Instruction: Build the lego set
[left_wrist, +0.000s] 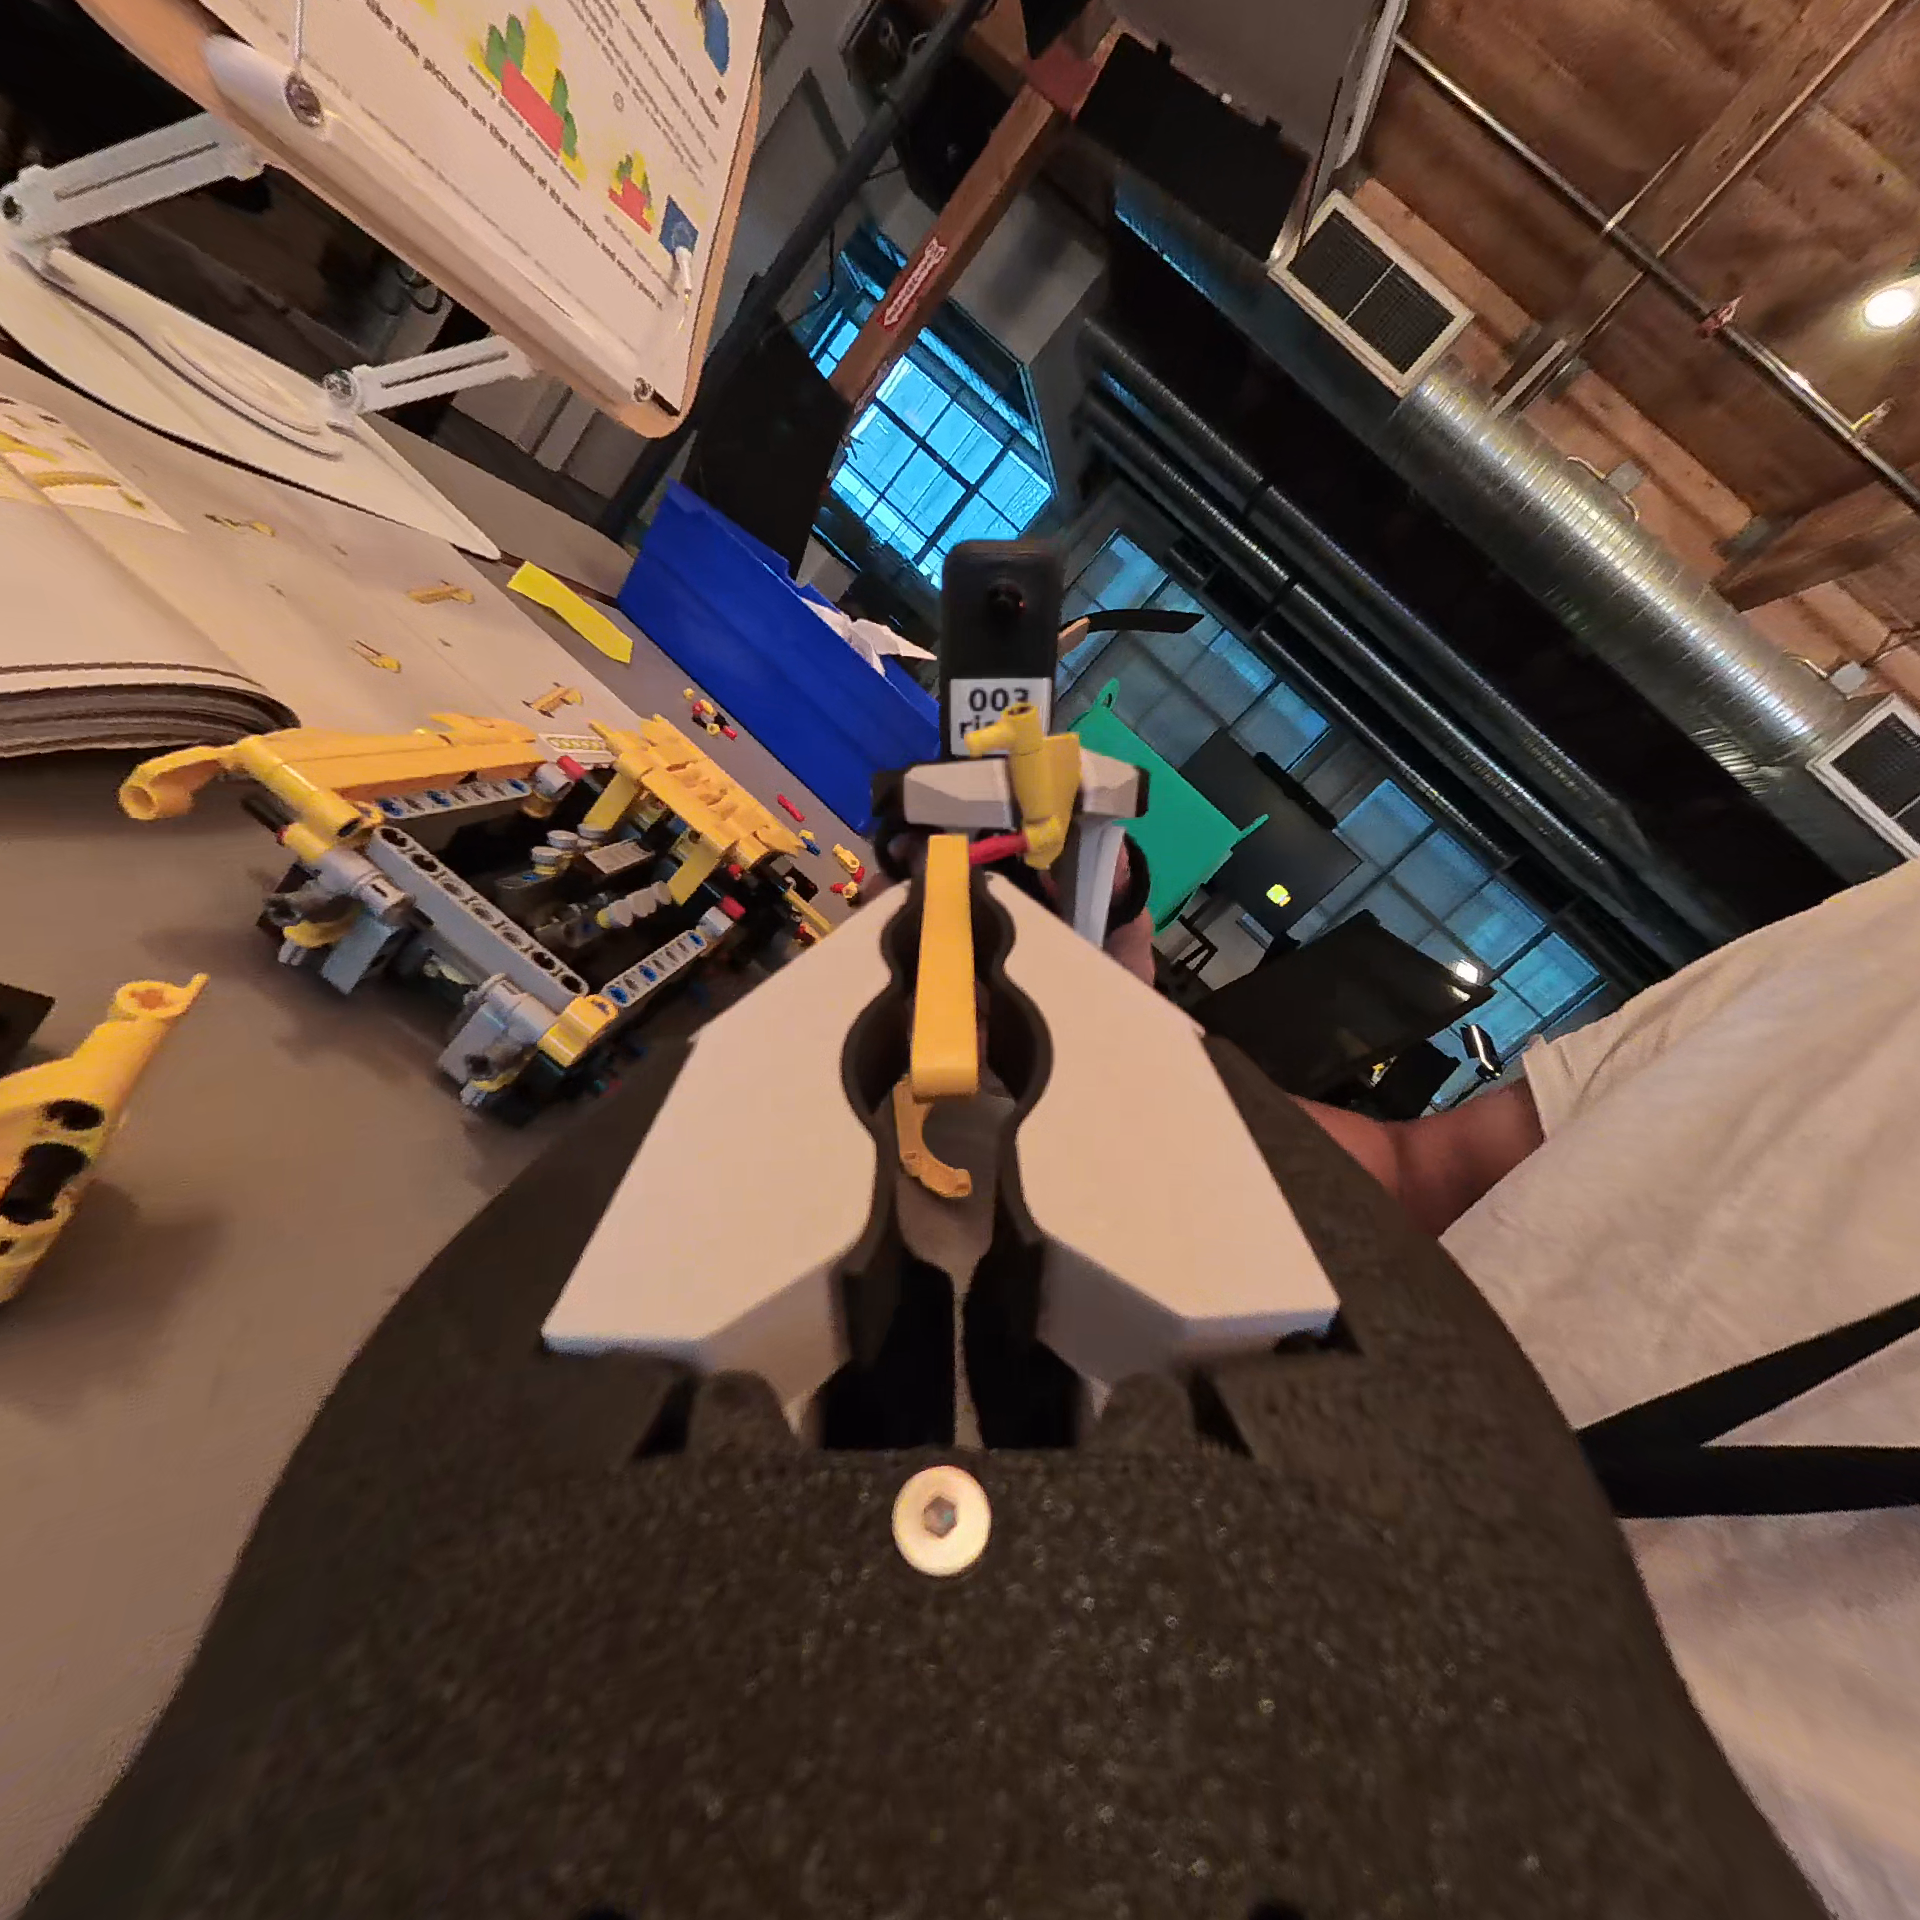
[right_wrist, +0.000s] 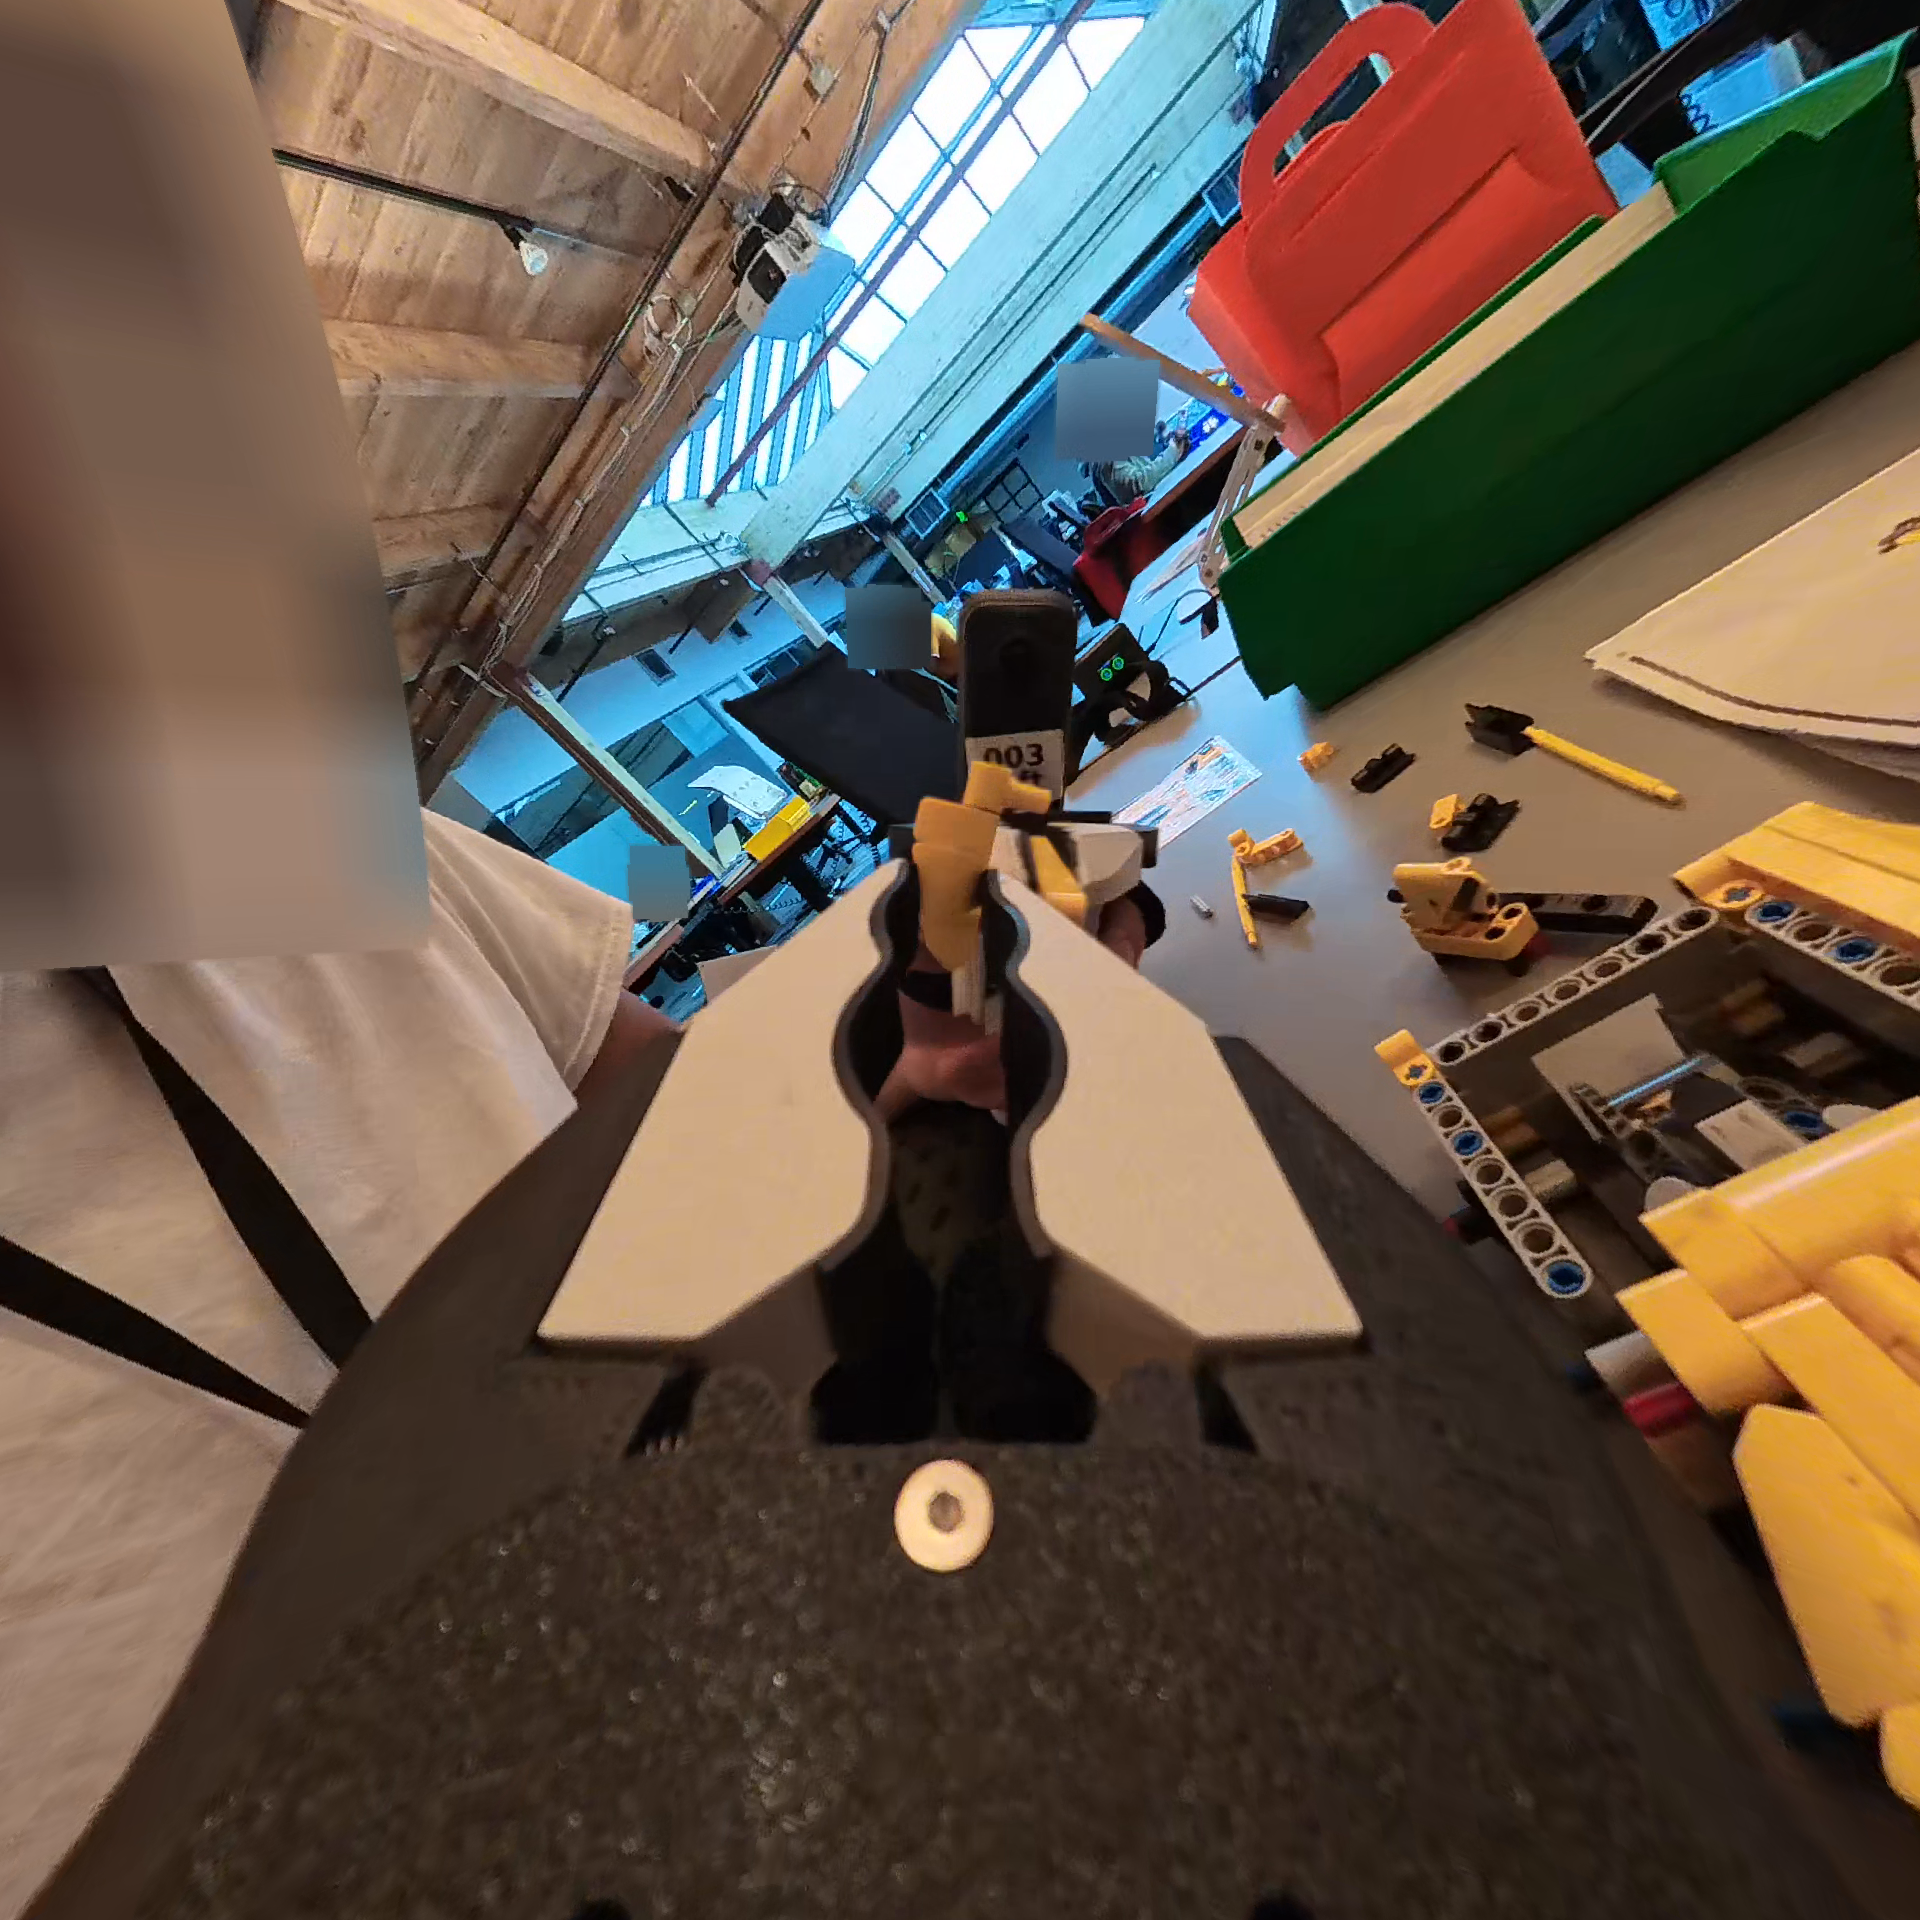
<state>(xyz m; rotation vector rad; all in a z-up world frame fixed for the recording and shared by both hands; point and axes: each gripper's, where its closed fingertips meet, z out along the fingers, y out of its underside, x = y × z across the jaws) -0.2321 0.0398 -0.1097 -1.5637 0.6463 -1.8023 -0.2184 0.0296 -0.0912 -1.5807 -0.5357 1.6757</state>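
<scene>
My left gripper (left_wrist: 940, 894) is shut on a long yellow Lego piece (left_wrist: 943, 977), held in the air. Facing it tip to tip, my right gripper (left_wrist: 1023, 800) is shut on a small yellow connector piece (left_wrist: 1044, 784) with a red pin. In the right wrist view, my right gripper (right_wrist: 945, 894) grips that yellow connector piece (right_wrist: 951, 873), and the left gripper (right_wrist: 1065, 857) meets it from the far side. The two held pieces touch or nearly touch. The half-built yellow and grey Lego model (left_wrist: 499, 873) sits on the table; it also shows in the right wrist view (right_wrist: 1662, 1091).
An open instruction booklet (left_wrist: 125, 623) and a blue bin (left_wrist: 769, 644) lie behind the model. A loose yellow panel (left_wrist: 62, 1122) lies at the left. Several loose parts (right_wrist: 1455, 904), a green bin (right_wrist: 1558, 468) and a red bag (right_wrist: 1403, 208) are on the table. A person's white shirt (right_wrist: 260, 1143) is close by.
</scene>
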